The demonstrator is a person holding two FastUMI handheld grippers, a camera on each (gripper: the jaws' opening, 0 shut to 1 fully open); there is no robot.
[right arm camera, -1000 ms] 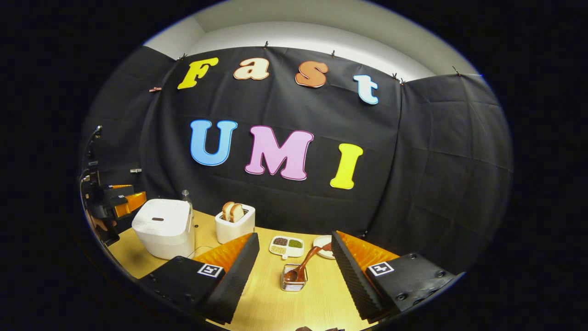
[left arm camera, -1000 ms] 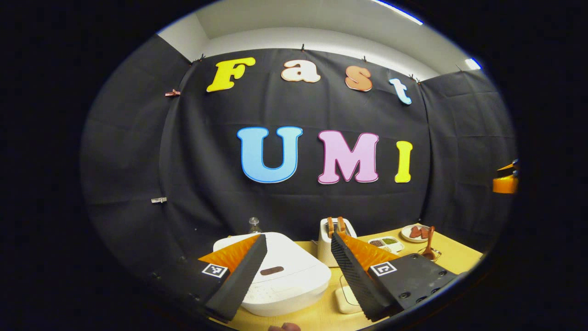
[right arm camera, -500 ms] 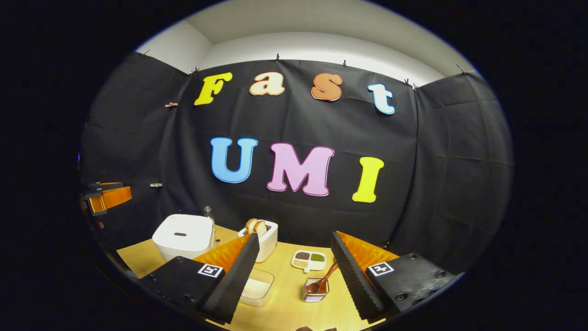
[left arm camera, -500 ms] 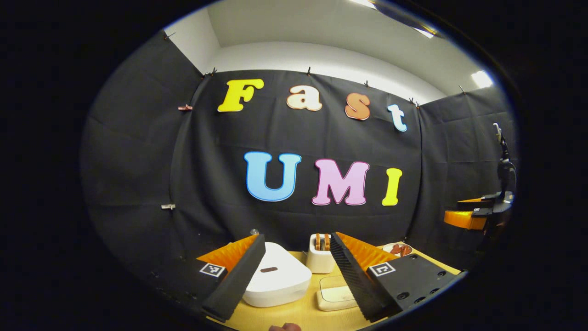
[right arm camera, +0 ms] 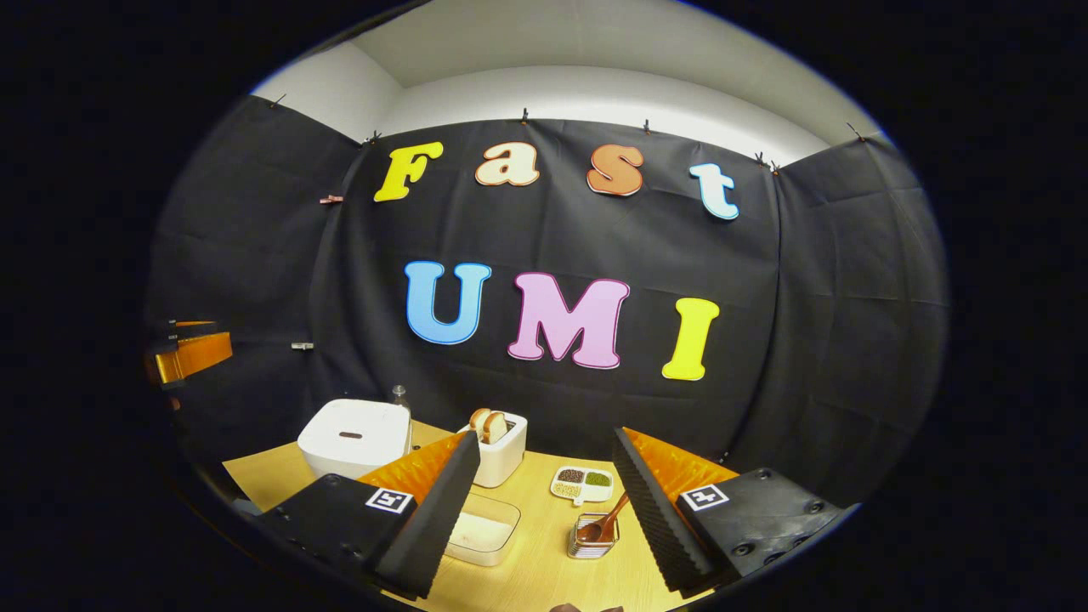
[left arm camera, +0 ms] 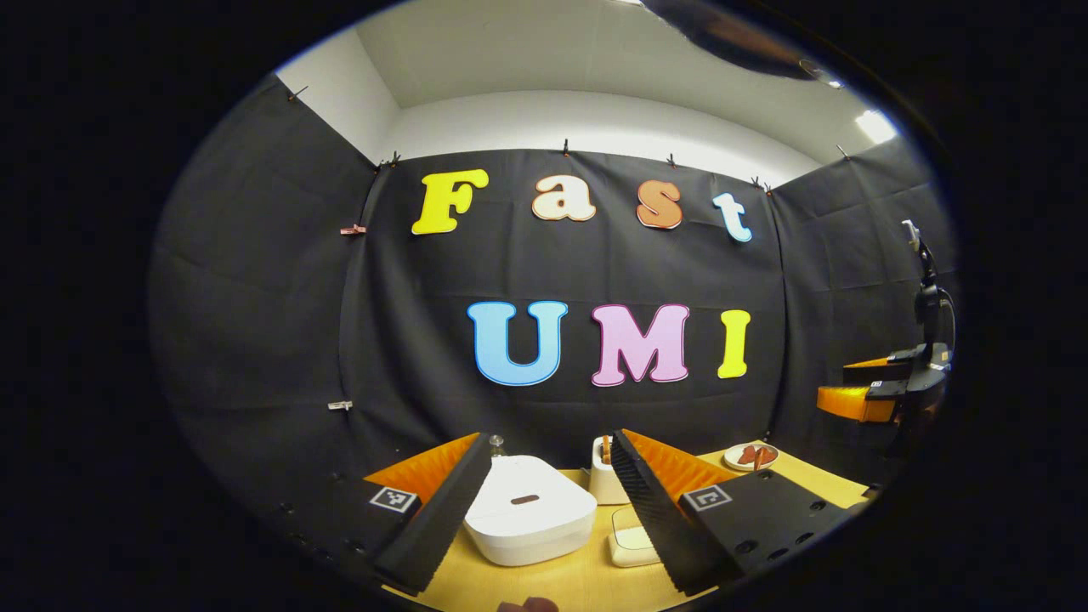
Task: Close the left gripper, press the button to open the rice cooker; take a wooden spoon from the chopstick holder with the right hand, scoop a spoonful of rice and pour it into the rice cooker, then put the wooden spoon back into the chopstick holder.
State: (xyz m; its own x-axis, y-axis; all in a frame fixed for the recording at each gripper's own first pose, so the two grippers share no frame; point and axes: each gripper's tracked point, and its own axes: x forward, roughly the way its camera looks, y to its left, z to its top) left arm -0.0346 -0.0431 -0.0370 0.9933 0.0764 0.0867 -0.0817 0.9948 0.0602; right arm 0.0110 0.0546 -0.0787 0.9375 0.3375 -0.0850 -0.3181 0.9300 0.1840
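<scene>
white rice cooker, lid down, is sitting ahead between your spread left gripper fingers; it is looking smaller than before.

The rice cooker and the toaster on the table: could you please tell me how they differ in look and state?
The rice cooker is broad and squat with its flat lid shut; the toaster is a narrower, taller box, open at the top. The rice cooker's lid bears only a small dark oval button, while two slices of bread stick up from the toaster. Both are white and stand at the back of the wooden table.
</scene>
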